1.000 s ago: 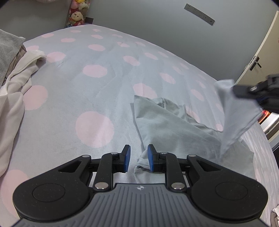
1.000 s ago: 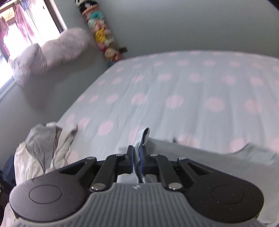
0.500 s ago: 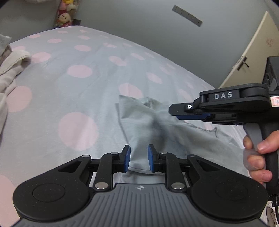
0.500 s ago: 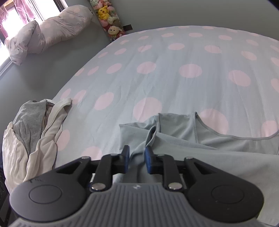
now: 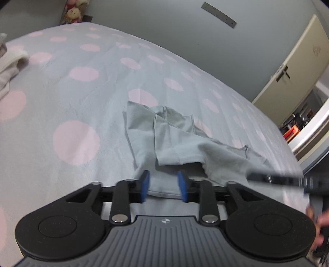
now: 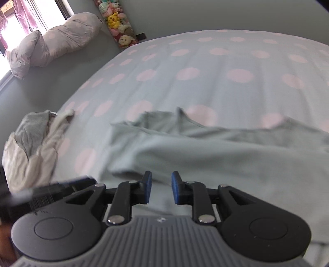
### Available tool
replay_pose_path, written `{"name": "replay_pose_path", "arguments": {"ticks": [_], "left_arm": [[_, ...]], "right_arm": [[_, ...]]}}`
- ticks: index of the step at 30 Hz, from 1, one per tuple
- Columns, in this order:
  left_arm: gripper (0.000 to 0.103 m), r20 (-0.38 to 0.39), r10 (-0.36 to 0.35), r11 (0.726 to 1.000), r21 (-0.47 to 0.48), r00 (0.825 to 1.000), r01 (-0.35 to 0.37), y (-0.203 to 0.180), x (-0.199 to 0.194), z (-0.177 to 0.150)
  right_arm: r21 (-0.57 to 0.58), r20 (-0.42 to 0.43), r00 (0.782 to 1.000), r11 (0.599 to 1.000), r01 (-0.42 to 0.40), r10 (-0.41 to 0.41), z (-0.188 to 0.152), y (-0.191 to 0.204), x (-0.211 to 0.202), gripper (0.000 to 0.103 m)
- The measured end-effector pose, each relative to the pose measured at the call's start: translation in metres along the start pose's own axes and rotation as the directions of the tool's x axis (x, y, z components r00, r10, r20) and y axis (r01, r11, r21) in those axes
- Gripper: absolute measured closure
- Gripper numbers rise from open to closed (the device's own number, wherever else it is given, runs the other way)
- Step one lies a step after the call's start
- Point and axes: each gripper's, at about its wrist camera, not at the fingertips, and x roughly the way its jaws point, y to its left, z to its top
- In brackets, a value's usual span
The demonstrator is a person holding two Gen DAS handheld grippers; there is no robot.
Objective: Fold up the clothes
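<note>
You are releasing the pale grey-green cotton top [image 5: 185, 147]: left tool [image 5: 163, 185] has just been widening, right tool [image 6: 161, 188] narrowly parted, both empty; be flattening the fold toward 12 o'clock.

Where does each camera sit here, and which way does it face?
Left wrist: on the left gripper, looking down over the grey-green garment toward a door; a hand shows at right.
Right wrist: on the right gripper, facing the garment, a clothes pile and a window.
Shared: garment, polka-dot bedspread, each other's gripper.
</note>
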Motion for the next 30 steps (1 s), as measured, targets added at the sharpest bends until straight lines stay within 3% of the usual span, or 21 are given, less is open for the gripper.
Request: {"name": "replay_pose_path", "arguments": {"ticks": [3, 5, 8, 13, 18, 22, 25, 30], "left_arm": [[0.065, 0.058, 0.118, 0.978, 0.168, 0.991, -0.126, -0.024, -0.002, -0.005], [0.065, 0.072, 0.158, 0.946, 0.275, 0.985, -0.171, -0.04, 0.002, -0.008], [0.065, 0.064, 0.195, 0.911, 0.359, 0.979, -0.205, -0.057, 0.012, -0.008], [0.065, 0.091, 0.284, 0.788, 0.545, 0.955, -0.286, -0.08, 0.033, -0.014], [0.071, 0.123, 0.336, 0.659, 0.678, 0.934, -0.326, -0.089, 0.052, -0.019], [0.081, 0.132, 0.357, 0.574, 0.75, 0.925, -0.329, -0.095, 0.062, -0.021], [0.087, 0.127, 0.361, 0.552, 0.77, 0.924, -0.321, -0.098, 0.067, -0.019], [0.1, 0.128, 0.372, 0.493, 0.812, 0.919, -0.313, -0.106, 0.069, -0.015]], "right_arm": [[0.014, 0.001, 0.999, 0.999, 0.037, -0.037, -0.027, -0.028, -0.022, 0.079], [0.047, -0.008, 0.998, 0.997, 0.057, -0.057, -0.044, -0.048, -0.033, 0.078], [0.108, -0.006, 0.996, 0.99, 0.092, -0.092, -0.063, -0.077, -0.047, 0.078], [0.142, 0.027, 0.982, 0.973, 0.183, -0.189, -0.084, -0.114, -0.07, 0.077], [-0.023, 0.08, 0.95, 0.952, 0.306, -0.303, -0.091, -0.12, -0.079, 0.077], [-0.238, 0.121, 0.906, 0.874, 0.424, -0.407, -0.094, -0.111, -0.076, 0.074], [-0.367, 0.149, 0.878, 0.799, 0.476, -0.454, -0.098, -0.106, -0.07, 0.074], [-0.515, 0.148, 0.882, 0.726, 0.455, -0.448, -0.1, -0.1, -0.06, 0.076]]}}
